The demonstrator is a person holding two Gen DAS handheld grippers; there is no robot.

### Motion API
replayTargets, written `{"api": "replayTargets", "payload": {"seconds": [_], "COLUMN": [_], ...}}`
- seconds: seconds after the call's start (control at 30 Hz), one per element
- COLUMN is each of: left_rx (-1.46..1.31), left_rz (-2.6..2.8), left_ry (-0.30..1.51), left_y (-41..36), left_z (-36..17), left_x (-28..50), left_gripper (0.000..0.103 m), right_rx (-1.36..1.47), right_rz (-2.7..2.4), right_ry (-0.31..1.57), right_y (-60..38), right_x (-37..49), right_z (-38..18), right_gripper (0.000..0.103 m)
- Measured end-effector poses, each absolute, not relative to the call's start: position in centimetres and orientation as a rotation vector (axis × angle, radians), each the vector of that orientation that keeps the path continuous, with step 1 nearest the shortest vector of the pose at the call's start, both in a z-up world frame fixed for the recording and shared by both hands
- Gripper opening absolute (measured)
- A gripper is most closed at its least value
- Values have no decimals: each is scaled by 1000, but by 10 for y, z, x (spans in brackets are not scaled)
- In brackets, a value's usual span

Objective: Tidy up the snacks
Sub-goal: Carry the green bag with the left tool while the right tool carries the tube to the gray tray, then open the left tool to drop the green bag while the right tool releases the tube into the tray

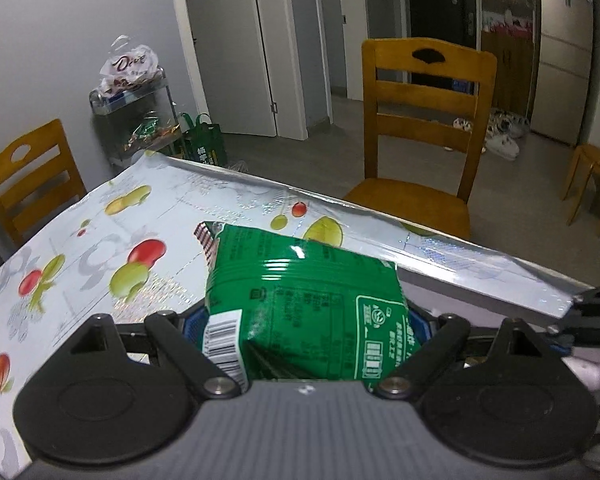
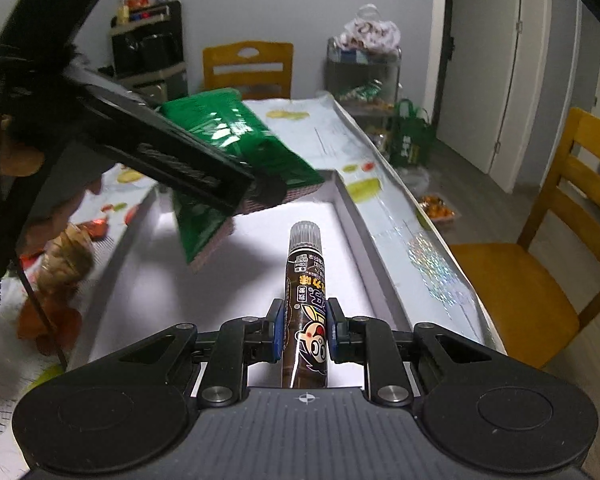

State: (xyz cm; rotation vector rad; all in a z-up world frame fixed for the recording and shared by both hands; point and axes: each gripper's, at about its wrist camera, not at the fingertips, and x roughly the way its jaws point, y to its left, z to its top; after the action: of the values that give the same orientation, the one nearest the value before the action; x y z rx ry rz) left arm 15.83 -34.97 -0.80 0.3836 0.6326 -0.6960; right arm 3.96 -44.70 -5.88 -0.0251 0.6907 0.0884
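Note:
My left gripper (image 1: pixel 306 320) is shut on a green snack bag (image 1: pixel 304 304) and holds it above the fruit-print tablecloth (image 1: pixel 100 256). In the right wrist view the same green bag (image 2: pixel 236 140) hangs in the left gripper (image 2: pixel 260 188) over the far end of a shallow white box (image 2: pixel 172 292). My right gripper (image 2: pixel 303 330) is shut on a brown snack tube (image 2: pixel 305 280) with a grey cap, held low over the box floor and pointing away from me.
Loose orange and brown wrapped snacks (image 2: pixel 64 264) lie on the table left of the box. Wooden chairs stand at the table's sides (image 1: pixel 424 128) (image 2: pixel 560 240). A metal cart (image 1: pixel 140 120) with snack bags stands by the wall.

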Motion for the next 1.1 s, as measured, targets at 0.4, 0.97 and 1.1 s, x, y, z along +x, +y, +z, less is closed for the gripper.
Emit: {"api": "replayTargets", "payload": {"seconds": [0.4, 0.97, 1.1], "left_rx": [438, 344, 349], "left_rz": [-732, -750, -743], "left_ry": [696, 621, 594], "left_y": [-380, -356, -361], "left_z": [-46, -28, -27], "left_x": [181, 177, 173], "left_gripper": [94, 100, 102], "right_rx": [-15, -14, -12], "right_rz": [84, 71, 67], "right_ry": [739, 711, 702], "right_y": [-452, -452, -450], "right_x": [54, 50, 46], "right_z": [-72, -70, -68], "right_gripper": [23, 24, 24]}}
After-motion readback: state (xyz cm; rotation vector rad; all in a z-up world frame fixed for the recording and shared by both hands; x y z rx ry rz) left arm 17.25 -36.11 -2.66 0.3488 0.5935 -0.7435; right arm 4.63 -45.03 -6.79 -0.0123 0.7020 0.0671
